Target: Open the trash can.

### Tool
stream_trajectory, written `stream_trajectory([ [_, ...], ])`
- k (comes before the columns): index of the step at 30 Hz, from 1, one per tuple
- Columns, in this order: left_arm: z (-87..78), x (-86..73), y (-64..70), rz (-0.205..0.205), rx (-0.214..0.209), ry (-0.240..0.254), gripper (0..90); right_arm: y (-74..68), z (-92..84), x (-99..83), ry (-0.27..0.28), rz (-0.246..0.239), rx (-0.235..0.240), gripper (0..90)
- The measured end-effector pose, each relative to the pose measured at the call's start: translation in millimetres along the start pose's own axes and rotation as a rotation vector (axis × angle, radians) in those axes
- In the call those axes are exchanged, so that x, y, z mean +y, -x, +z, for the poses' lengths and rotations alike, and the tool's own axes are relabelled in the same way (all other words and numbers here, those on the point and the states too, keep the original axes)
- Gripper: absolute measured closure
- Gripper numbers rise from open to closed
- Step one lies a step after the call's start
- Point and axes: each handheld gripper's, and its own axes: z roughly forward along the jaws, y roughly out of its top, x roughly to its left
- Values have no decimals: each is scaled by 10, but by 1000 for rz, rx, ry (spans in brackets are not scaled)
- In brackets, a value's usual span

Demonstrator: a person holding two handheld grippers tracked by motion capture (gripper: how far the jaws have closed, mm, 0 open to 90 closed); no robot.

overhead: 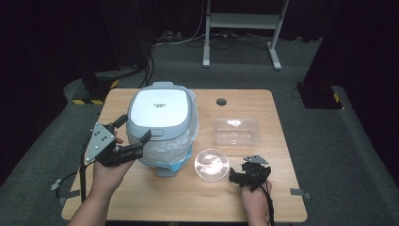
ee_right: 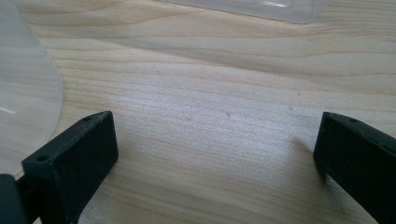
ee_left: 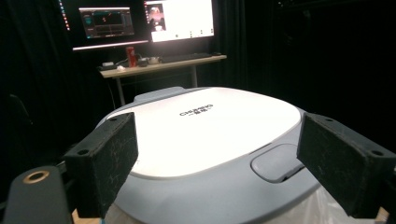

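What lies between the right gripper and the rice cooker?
In the high view, a clear round bowl sits between the right gripper and the rice cooker.

You are working in a dark-curtained recording lab: lit monitors (ee_left: 144, 21) are glowing on a desk (ee_left: 161, 65) behind, and cables (overhead: 188, 40) are trailing across grey carpet (overhead: 324, 141).

The left claw (ee_left: 219, 168) is wide open, with one black pad (ee_left: 105, 161) on the left and one on the right. Nothing is squeezed between them. Just past the pads sits a rice cooker (ee_left: 210, 140) with a white lid (ee_left: 210, 126) and a grey body. A grey button (ee_left: 278, 162) is on its near right side. Far behind, in the dark, a desk (ee_left: 161, 65) carries two glowing screens (ee_left: 180, 18) and what may be a red can (ee_left: 131, 56).
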Motion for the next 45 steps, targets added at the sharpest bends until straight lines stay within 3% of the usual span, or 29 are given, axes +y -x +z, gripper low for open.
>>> stream_trajectory([
  [12, 107, -11, -16, 25, 21, -21, 5, 0, 0, 0, 0, 0, 0, 0],
  [15, 128, -12, -11, 27, 46, -24, 1, 0, 0, 0, 0, 0, 0, 0],
  [22, 148, -9, -4, 30, 62, -20, 0, -1, -1, -1, 0, 0, 0, 0],
  [31, 170, -17, -36, 15, 38, -48, 4, -1, -1, -1, 0, 0, 0, 0],
  [45, 195, -49, -66, -6, 50, -57, 4, -1, -2, -2, -1, 1, 1, 0],
])
